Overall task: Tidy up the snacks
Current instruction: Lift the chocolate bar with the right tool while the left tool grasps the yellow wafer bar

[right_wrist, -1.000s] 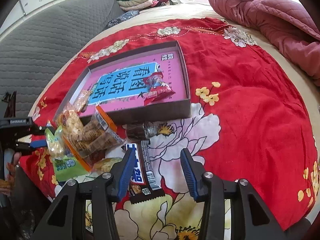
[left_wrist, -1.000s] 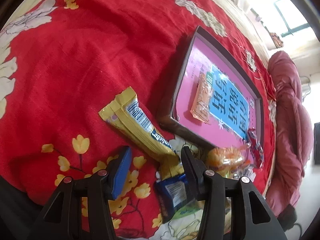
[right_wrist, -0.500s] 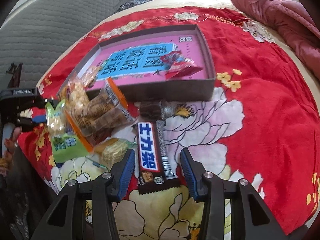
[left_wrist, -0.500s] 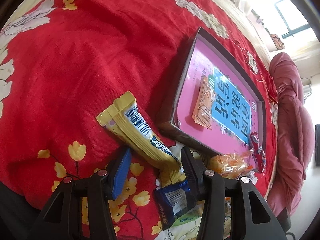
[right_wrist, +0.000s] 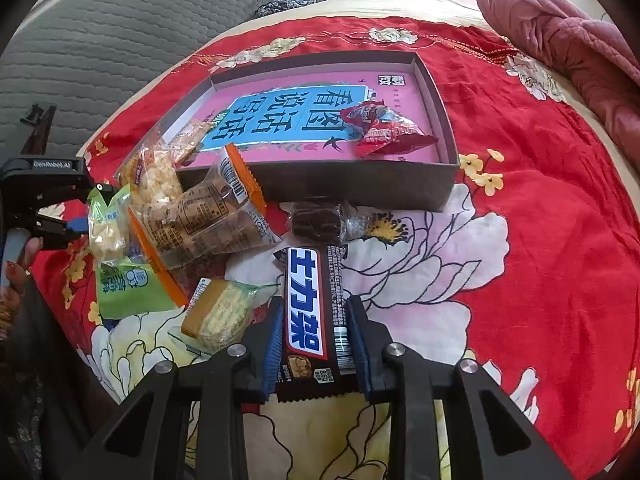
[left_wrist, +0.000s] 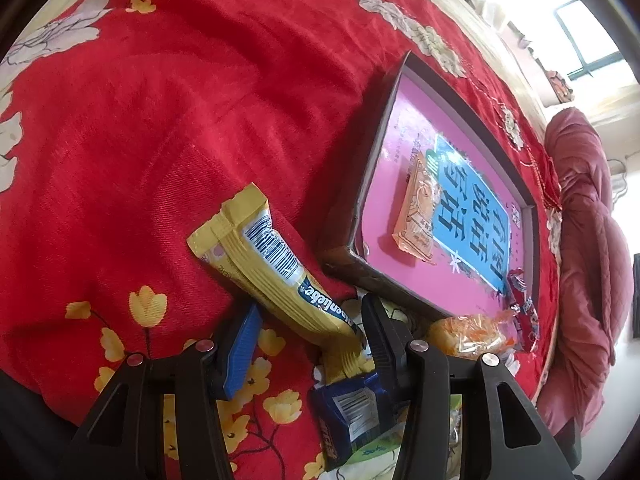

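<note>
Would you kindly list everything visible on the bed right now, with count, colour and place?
box: one, grey walls, pink floor, centre of bedspread
red snack packet: one, inside box
orange snack packet: one, inside box
chocolate bar: one, brown and blue, between right gripper's fingers
yellow snack packet: one, between left gripper's fingers
blue snack packet: one, under yellow packet
loose snacks: several, clear, orange, green, left of box
bedspread: one, red floral
pink quilt: one, far edge
left gripper: black, open
right gripper: black, jaws closing on the bar

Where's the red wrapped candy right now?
Right wrist view: the red candy lies inside the box, at its right end, on the pink floor.
</note>
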